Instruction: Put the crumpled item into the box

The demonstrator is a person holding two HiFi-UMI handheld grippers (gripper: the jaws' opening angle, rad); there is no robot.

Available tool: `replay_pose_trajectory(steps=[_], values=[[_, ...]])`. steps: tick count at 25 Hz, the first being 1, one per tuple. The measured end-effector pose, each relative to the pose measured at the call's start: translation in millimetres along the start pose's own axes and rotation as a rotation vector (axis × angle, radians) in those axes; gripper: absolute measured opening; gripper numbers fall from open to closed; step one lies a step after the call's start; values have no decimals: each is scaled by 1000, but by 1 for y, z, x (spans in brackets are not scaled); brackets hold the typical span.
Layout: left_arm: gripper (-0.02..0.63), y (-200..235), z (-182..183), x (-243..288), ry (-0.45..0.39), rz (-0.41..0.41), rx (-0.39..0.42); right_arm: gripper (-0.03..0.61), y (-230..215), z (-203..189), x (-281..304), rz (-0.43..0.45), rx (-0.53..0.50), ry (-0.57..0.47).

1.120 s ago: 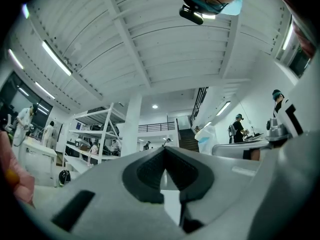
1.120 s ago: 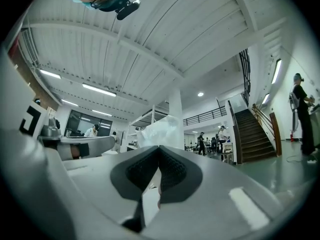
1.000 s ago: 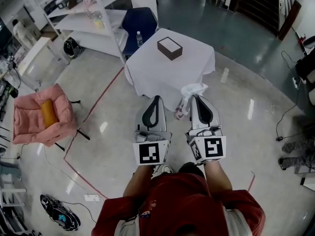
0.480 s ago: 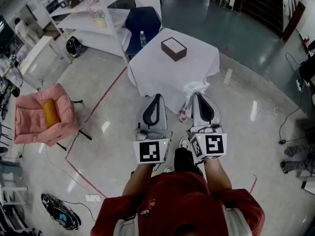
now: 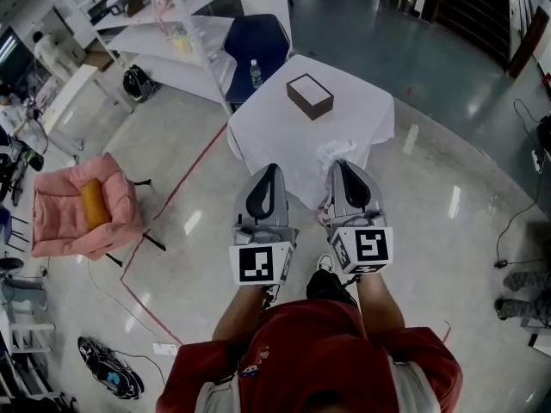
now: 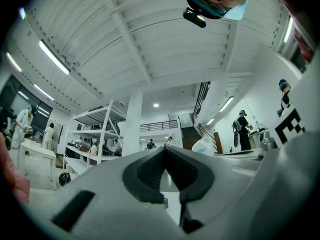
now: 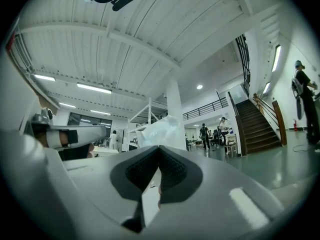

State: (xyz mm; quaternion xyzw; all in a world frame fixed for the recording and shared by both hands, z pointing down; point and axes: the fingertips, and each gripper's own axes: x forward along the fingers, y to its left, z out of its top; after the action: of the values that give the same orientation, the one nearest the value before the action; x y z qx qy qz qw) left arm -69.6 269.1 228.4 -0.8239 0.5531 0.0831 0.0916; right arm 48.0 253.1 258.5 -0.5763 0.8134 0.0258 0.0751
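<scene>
Floor (image 5: 198, 188) separates us from the white-clothed table (image 5: 267, 132), a pink armchair (image 5: 82, 218) well to our left. On the table stands the dark box (image 5: 310, 96), white on top. Our right gripper (image 5: 340, 165) pinches the crumpled item (image 5: 338, 151), white and filmy, near the table's front edge; our left gripper (image 5: 269, 170) is pressed together, empty.

Left gripper (image 6: 164, 148): I look along its grey jaws. The dark pads meet at the tips, with nothing between them.
Right gripper's marker cube (image 6: 292, 126): close and large at the right edge of the view.
Crumpled white item (image 6: 205, 145): it pokes up left of that cube, beyond the jaw tips.
Background, as I log it: white shelving rack (image 6: 95, 131), white pillar (image 6: 133, 126), staircase (image 6: 192, 134), person with a backpack (image 6: 243, 130).
Overhead: ribbed white ceiling (image 6: 150, 39) and a strip light (image 6: 54, 57).
</scene>
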Motion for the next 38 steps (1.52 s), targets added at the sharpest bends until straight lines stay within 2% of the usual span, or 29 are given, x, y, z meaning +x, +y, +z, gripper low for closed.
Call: replay_pose_trajectory(steps=[4,8,24,33,38], values=[[3,-6,3,34,-16,19,15,5,-27,-6,26,6,11,29],[3,-7,-16,62,34,26,34,5,-45,-11,48,19,13,42],[3,-34,-42,174,20,46,1,5,-130,-22,105,37,24,67],[3,-35,-51,212,12,63,-7,5,-156,-28,134,54,19,78],[3,-25,-53,232,-27,81,-47,6,-162,-35,155,58,8,75]])
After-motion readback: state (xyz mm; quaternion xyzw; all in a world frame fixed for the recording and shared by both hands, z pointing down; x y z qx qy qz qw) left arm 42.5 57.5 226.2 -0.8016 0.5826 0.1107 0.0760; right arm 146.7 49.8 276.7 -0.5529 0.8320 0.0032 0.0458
